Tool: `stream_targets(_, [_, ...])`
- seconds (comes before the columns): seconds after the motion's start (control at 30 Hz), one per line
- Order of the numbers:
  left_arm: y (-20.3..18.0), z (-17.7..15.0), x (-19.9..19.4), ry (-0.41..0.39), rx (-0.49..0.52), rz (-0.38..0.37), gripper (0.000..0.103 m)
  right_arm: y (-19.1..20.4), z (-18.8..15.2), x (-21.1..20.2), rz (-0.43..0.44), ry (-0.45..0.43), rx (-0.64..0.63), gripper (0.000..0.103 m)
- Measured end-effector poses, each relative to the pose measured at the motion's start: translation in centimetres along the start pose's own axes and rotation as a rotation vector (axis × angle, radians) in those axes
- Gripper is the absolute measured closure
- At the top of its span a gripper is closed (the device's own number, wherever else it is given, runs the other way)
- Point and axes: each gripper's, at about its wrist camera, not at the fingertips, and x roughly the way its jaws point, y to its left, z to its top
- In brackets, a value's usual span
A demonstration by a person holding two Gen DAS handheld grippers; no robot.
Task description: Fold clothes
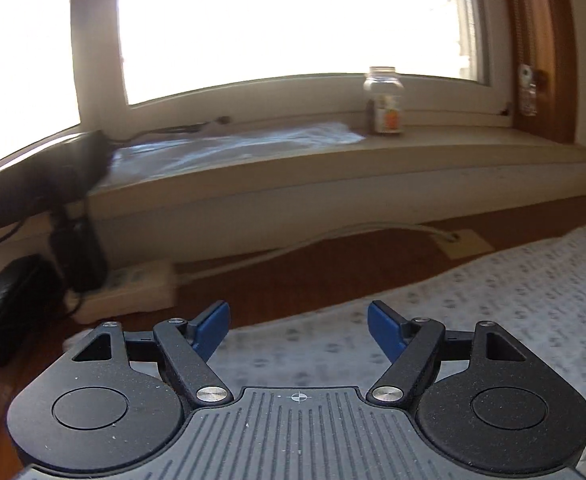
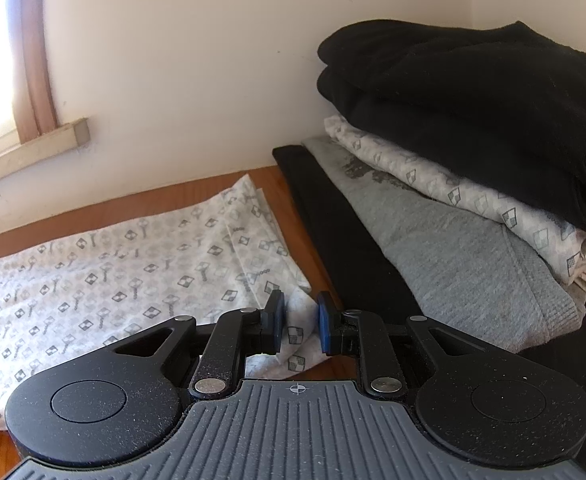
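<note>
Only the right wrist view shows the clothes. The right gripper (image 2: 299, 322) has its jaws a little apart around a corner of a white patterned cloth (image 2: 133, 272), not pressing it. That cloth lies spread flat on a wooden surface (image 2: 165, 196) ahead and to the tool's left. To its right stands a stack of folded clothes (image 2: 473, 152) against a pale wall: a black garment (image 2: 473, 92) on top and a grey sweatshirt (image 2: 465, 248) lower down.

The left wrist view is blurred. The left gripper (image 1: 297, 326) is wide open and holds nothing, above the same patterned cloth. Ahead are a windowsill (image 1: 433, 152) with a jar (image 1: 385, 100) on it, a bright washed-out window, and dark objects too blurred to identify at left.
</note>
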Motion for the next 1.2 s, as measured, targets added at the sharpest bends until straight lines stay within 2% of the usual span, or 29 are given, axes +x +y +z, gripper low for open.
stream_targets(0.1, [-3.5, 1.0, 1.4, -0.001, 0.045, -0.062, 0.024, -0.4, 0.0, 0.0, 0.014, 0.0, 0.022, 0.082])
stream_targets(0.13, [-4.7, 1.3, 1.9, -0.002, 0.059, -0.082, 0.024, -0.6, 0.0, -0.1, 0.022, -0.004, 0.033, 0.079])
stream_targets(0.17, [-6.0, 1.7, 2.3, -0.006, 0.074, -0.101, 0.024, -0.8, 0.0, -0.2, 0.03, -0.012, 0.043, 0.071])
stream_targets(0.23, [-8.2, 2.4, 3.1, -0.015, 0.093, -0.144, 0.023, -1.1, -0.1, -0.6, 0.043, -0.032, 0.064, 0.065])
stream_targets(0.4, [-11.9, 2.2, 5.0, 0.013, 0.118, -0.226, 0.018, -1.8, -0.4, -1.5, 0.069, -0.055, 0.122, 0.066])
stream_targets(0.6, [-12.5, 0.5, 6.1, 0.052, 0.102, -0.236, 0.018, -2.5, -0.6, -2.8, 0.096, -0.066, 0.222, 0.066])
stream_targets(0.67, [-12.6, 0.2, 6.8, 0.098, 0.097, -0.224, 0.017, -3.1, -0.8, -3.4, 0.116, -0.069, 0.285, 0.066])
stream_targets(0.8, [-12.4, 0.1, 7.0, 0.118, 0.085, -0.213, 0.016, -3.3, -1.0, -3.7, 0.152, -0.041, 0.347, 0.066])
stream_targets(0.97, [-12.4, -0.1, 7.1, 0.124, 0.079, -0.209, 0.015, -2.3, -0.8, -3.1, 0.142, 0.003, 0.327, 0.066])
stream_targets(1.2, [-12.4, -0.1, 7.2, 0.133, 0.066, -0.203, 0.011, -1.7, -0.5, -2.1, 0.119, 0.02, 0.312, 0.067])
